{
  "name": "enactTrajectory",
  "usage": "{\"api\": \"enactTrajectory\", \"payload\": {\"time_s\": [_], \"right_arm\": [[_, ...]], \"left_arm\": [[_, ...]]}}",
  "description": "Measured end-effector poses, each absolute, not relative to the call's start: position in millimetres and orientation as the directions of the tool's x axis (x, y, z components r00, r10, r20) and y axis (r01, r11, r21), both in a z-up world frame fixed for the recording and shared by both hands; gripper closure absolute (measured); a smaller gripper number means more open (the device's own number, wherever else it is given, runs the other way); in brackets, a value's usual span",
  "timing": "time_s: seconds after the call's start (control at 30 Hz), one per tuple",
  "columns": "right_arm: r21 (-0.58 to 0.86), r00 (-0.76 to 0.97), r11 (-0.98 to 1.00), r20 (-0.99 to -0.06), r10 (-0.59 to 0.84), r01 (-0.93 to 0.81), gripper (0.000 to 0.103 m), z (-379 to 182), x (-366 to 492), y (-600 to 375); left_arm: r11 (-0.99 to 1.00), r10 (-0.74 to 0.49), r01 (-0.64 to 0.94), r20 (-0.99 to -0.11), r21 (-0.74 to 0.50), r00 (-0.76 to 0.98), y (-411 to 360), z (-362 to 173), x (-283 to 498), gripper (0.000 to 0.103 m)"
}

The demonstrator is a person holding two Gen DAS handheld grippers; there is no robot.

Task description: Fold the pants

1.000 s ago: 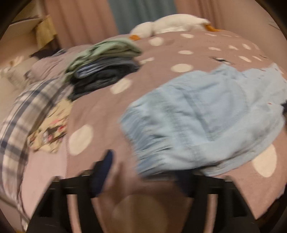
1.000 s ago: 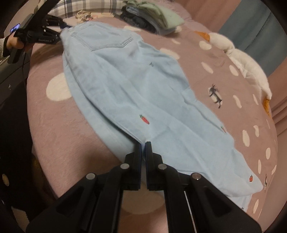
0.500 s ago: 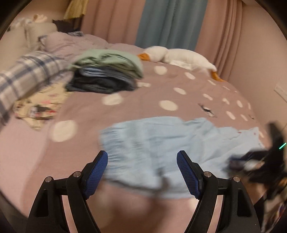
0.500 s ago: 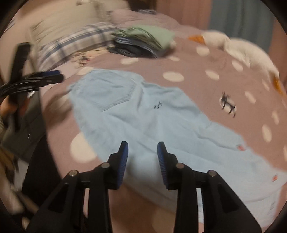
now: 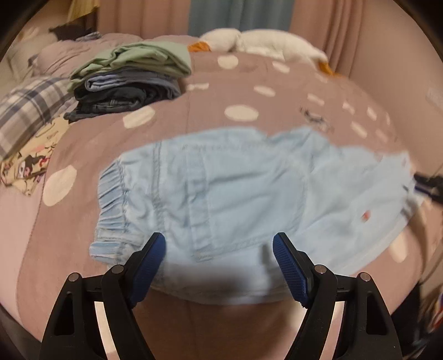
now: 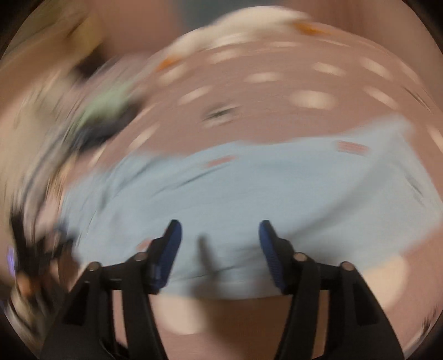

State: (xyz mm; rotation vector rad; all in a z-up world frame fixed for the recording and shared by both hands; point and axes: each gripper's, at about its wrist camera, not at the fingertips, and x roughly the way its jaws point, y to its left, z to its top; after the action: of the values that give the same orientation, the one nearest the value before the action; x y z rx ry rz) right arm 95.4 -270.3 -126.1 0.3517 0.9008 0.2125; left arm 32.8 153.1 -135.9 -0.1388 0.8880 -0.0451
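**Light blue pants flat on the spotted bed, both grippers apart above them**

Bedroom. Pink curtains (image 5: 318, 30) at the back with a teal panel (image 5: 218, 13) between them. The bed is covered by a mauve bedspread (image 5: 210, 108) with pale round spots.

Left wrist view, left to right: a plaid pillow or cloth (image 5: 25, 113) at the far left edge, a cream printed fabric (image 5: 30, 163) just below it. Next, a stack of folded clothes (image 5: 127, 80), green piece on top, blue and dark denim under it. Behind, near the curtains, a white plush toy (image 5: 265, 45) with orange parts lies along the far edge of the bed.

The light blue pants (image 5: 221, 193) lie spread across the middle of the bedspread, elastic waistband at the left, legs running off to the right. A small red mark shows on the cloth toward the right end. The left gripper (image 5: 218, 249) hangs over the near edge of the pants, jaws wide, blue pads clear of the fabric, nothing between them.

Right wrist view: heavily motion-blurred. Green and dark smear of the stack at left, spotted bedspread behind, the pants (image 6: 249, 188) as a pale blue band across the frame. The right gripper (image 6: 220, 235) sits above their near edge; its jaws have just been opening and stand well apart, with no cloth pinched between the pads.
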Motion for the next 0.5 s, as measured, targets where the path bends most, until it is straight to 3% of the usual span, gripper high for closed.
{"api": "enactTrajectory", "payload": {"time_s": [0.13, 0.2, 0.27, 0.37, 0.5], "right_arm": [[0.463, 0.677, 0.841, -0.716, 0.169, 0.279, 0.04, -143, 110, -367], [0.394, 0.648, 0.849, -0.757, 0.084, 0.352, 0.05, -151, 121, -385], [0.413, 0.638, 0.852, -0.759, 0.126, 0.322, 0.074, -157, 134, -389], [0.476, 0.639, 0.84, -0.737, 0.221, 0.259, 0.077, -160, 164, -380], [0.406, 0.614, 0.889, -0.763, 0.203, 0.211, 0.076, -153, 208, -359]], "left_arm": [[0.972, -0.195, 0.028, -0.73, -0.234, 0.655, 132, -121, 42, 0.024], [0.965, -0.235, 0.06, -0.732, -0.257, 0.639, 117, -121, 51, 0.024], [0.961, -0.259, 0.086, -0.743, -0.263, 0.617, 105, -123, 60, 0.024], [0.952, -0.297, 0.119, -0.761, -0.281, 0.577, 85, -132, 73, 0.024], [0.953, -0.295, 0.102, -0.792, -0.286, 0.535, 72, -145, 83, 0.024]]}}
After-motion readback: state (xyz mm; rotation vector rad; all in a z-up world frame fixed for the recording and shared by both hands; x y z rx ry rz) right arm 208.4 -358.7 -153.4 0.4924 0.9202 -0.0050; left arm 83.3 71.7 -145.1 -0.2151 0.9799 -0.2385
